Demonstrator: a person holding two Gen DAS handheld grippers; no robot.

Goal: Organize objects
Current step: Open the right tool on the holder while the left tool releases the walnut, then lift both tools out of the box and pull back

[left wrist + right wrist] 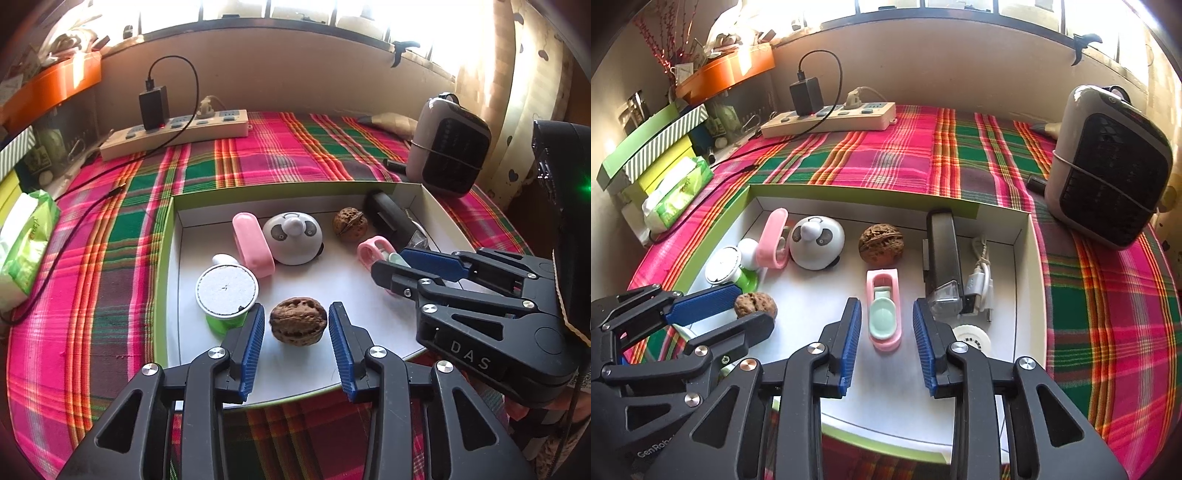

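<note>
Objects already lie in the white box [432, 199], so lift both grippers straight up: the left gripper [296, 325] stands open around the front walnut [298, 320], untouched, and the right gripper [886, 325] open around the small pink clip [884, 310]

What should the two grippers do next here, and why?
Probably lift both straight up and clear. The left gripper straddles a walnut and the right gripper a pink clip, both resting in the tray, with gaps beside the pads.
</note>
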